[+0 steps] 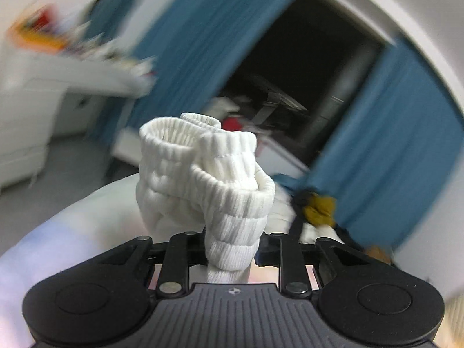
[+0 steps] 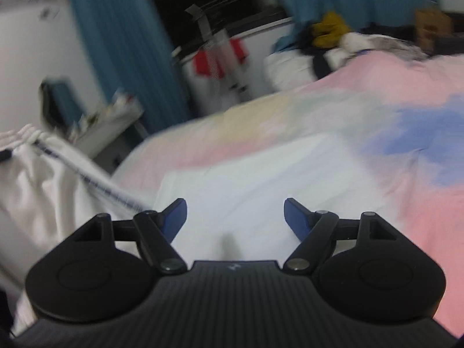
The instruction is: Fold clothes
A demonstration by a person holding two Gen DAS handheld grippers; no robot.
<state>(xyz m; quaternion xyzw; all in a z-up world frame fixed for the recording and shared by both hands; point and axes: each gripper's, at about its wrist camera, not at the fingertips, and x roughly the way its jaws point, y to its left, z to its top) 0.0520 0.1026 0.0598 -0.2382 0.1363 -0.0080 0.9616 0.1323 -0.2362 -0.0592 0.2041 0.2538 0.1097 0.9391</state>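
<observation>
Pinching a bunched white waistband (image 1: 208, 185) above the bed (image 2: 377, 87), the left gripper (image 1: 229, 249) is lifting; the right gripper (image 2: 235, 217), spread wide, should be catching the hanging garment's far edge.

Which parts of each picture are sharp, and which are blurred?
Left wrist view: the white ribbed garment in the shut left gripper is sharp; the blue curtains smear. Right wrist view: the open right gripper is fairly sharp; the pastel bedspread is blurred.
</observation>
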